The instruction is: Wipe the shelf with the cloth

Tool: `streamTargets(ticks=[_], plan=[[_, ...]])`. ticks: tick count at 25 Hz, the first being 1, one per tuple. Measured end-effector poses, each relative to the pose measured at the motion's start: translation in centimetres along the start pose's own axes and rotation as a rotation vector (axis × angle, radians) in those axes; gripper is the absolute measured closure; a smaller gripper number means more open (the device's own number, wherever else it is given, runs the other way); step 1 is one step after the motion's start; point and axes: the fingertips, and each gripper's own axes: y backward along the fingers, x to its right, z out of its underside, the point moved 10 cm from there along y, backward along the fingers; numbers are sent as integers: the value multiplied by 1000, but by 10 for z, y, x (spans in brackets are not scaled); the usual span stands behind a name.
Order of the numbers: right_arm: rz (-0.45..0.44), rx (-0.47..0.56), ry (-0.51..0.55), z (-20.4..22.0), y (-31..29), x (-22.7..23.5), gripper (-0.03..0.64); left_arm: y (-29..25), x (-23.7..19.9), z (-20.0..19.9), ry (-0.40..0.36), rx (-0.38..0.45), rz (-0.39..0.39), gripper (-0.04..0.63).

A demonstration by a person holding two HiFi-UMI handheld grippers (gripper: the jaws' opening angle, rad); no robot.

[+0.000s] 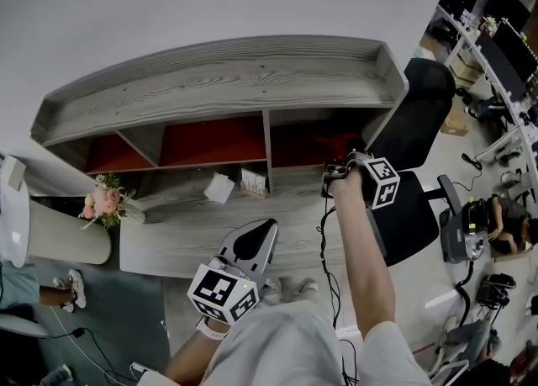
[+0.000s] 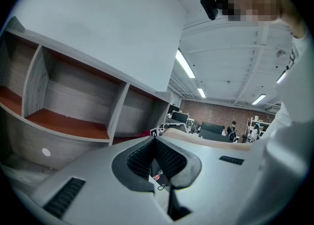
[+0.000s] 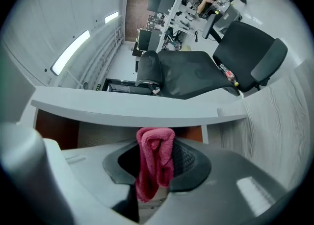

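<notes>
The shelf (image 1: 235,81) is a grey wood-grain unit with red-orange boards inside its compartments; it also shows in the left gripper view (image 2: 68,123). My right gripper (image 1: 334,176) is held at the mouth of the right-hand compartment, just above the lower grey surface. It is shut on a folded red cloth (image 3: 156,160), which sticks up between the jaws (image 3: 156,143) under the shelf's top board (image 3: 132,109). My left gripper (image 1: 267,226) hangs back near my body over the front of the lower surface. Its pads (image 2: 155,140) meet at the tips with nothing between them.
A white box (image 1: 219,187) and a small printed box (image 1: 253,181) stand on the lower surface by the middle divider. A flower bouquet (image 1: 105,202) lies at the left end. A black office chair (image 1: 416,124) stands close at the right. A cable (image 1: 324,250) hangs from the right gripper.
</notes>
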Motion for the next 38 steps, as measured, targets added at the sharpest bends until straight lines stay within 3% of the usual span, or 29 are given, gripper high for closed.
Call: streamTargets(ticks=[5,14,20,25,31,35,38], plan=[[-47,-15,-26,-1,14,-25,495,1,5,0,-4,5,9,589],[-219,-48,-45,-4,39,-84,495,3,8,0,-6,12,17,589],[-357,-36,73,-5,57,-127,495,4,9,1,-2,15,12,589],[-378,-45,126,-8,61,-135,502,6,11,0,-1,18,8,589],[-471,-6,289,-6,61,-132,502,8,10,1,1,15,-1,589],[-515,26,542,-3,62,-126,500,8,7,6,8,5,-5,589],[-491,30,717,-3,59,-116,500,6,6,7,11,-1,2,589]])
